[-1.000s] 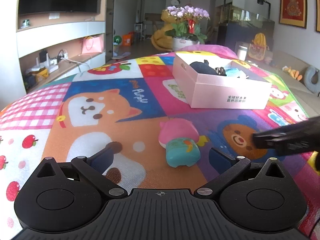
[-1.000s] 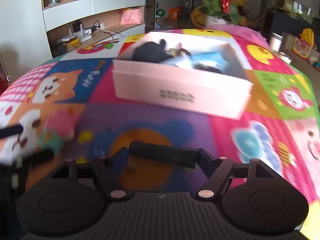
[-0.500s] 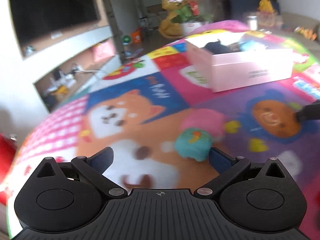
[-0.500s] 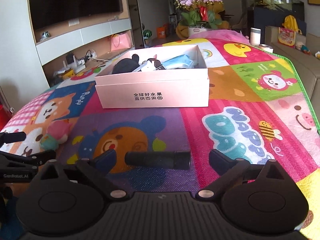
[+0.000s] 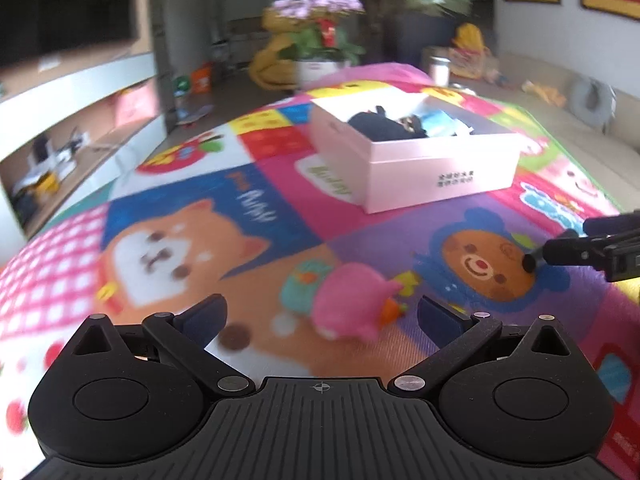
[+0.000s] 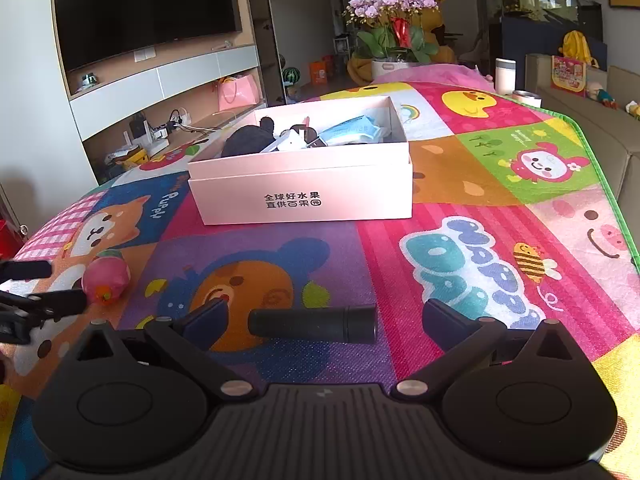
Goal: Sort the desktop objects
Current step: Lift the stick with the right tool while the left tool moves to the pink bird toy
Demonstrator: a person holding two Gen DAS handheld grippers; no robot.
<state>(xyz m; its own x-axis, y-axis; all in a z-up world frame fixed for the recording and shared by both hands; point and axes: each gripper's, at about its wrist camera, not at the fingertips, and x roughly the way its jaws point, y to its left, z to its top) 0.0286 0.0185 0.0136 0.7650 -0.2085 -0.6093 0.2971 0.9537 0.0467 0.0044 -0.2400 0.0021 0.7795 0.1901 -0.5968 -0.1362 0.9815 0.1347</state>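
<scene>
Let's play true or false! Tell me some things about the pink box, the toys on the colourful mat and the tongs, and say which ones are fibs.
1. The pink box has things inside it. True.
2. The black tube is squeezed tight by the right tongs. False: their jaws are opening and do not touch it; it lies on the mat between them.
3. The pink and teal plush toy is inside the box. False: it lies on the mat, in front of the left tongs.
4. The left tongs are open. True.
5. The box has a lid on. False: its top is open.
</scene>
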